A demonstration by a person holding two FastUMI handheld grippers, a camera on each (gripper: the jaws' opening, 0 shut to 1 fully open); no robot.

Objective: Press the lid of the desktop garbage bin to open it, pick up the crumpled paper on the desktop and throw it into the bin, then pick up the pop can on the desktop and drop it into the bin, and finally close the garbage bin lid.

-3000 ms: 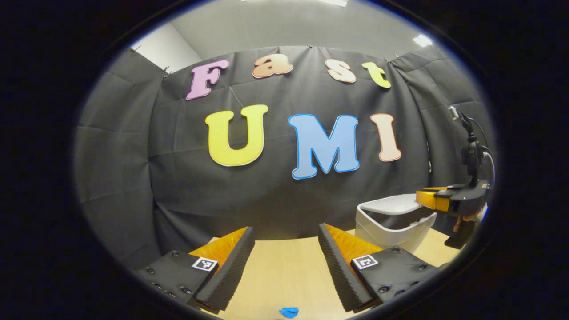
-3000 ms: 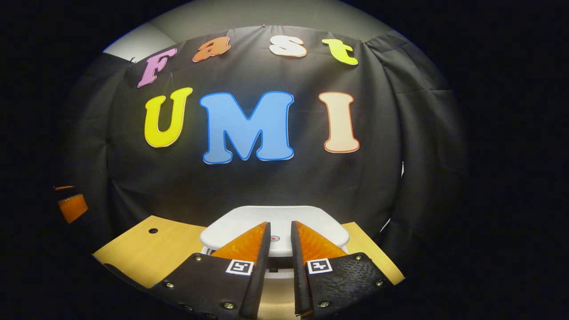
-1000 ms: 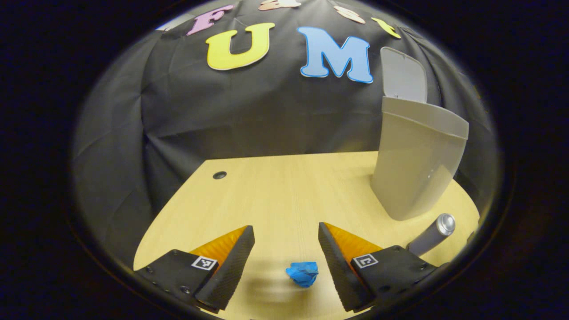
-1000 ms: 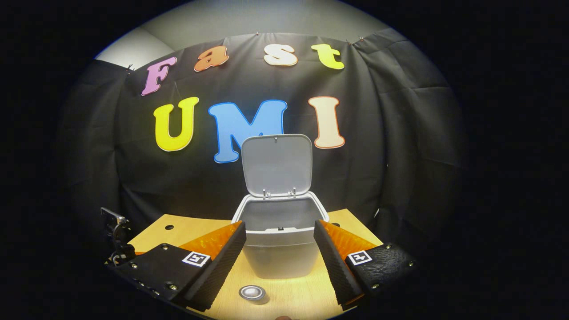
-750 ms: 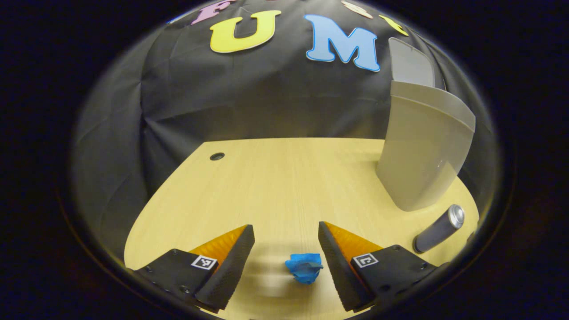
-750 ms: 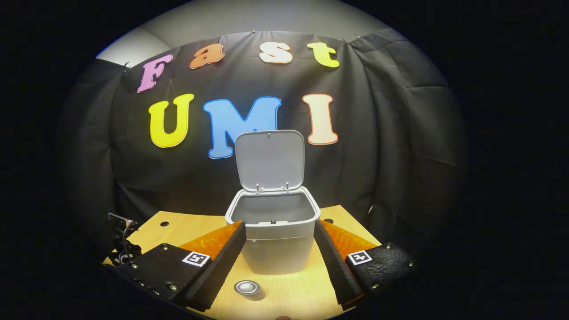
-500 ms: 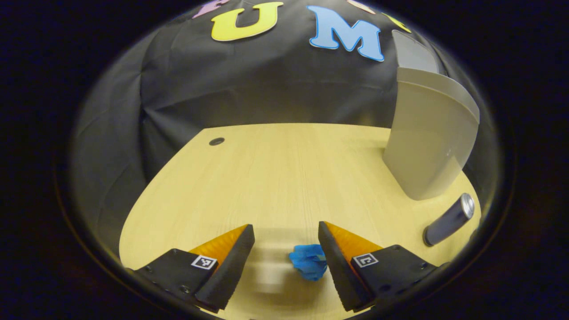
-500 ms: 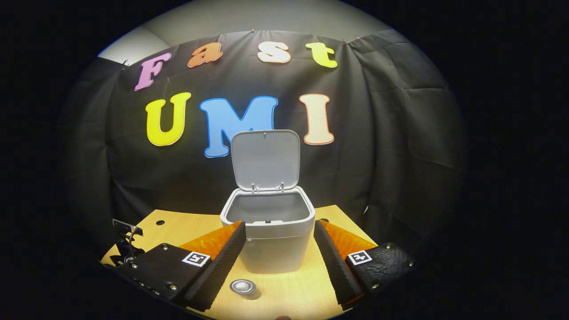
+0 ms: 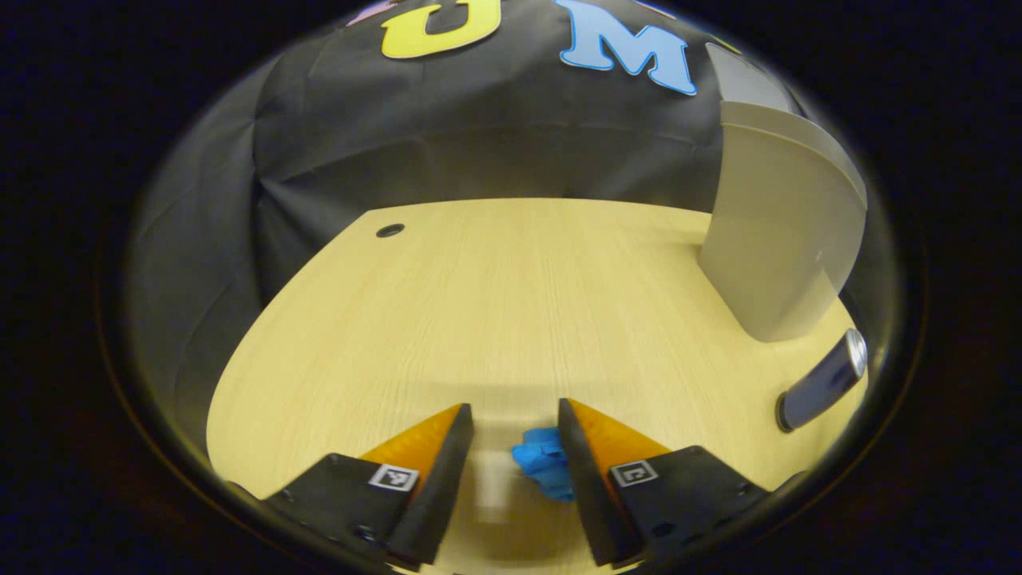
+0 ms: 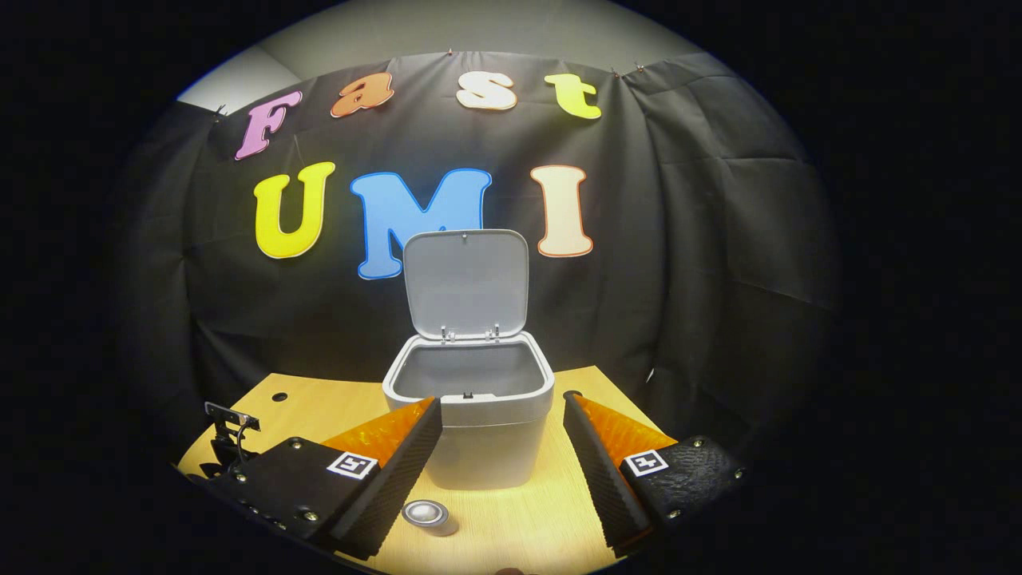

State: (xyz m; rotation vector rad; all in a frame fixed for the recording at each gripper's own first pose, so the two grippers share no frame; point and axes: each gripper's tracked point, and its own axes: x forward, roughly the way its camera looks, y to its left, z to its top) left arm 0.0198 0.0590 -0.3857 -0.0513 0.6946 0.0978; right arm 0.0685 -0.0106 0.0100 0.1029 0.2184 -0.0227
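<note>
- left gripper (image 9: 515,427): jaws apart, low over desk (image 9: 495,287), straddling crumpled paper (image 9: 544,469); paper touches the right finger, gap on the other side
- step: paper pickup (grasp not made yet)
- next: close until both fingers bear on it, lift, carry forward-right to bin (image 9: 786,231), lid (image 10: 465,281) up
- pop can (image 9: 822,381) lies far right
- right gripper (image 10: 501,419): jaws apart, empty, facing the bin

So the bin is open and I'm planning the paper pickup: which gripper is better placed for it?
Left. The left gripper already straddles the crumpled paper on the desk, its fingers partly closed. The right gripper hangs open facing the open bin, with the pop can below it.
</note>
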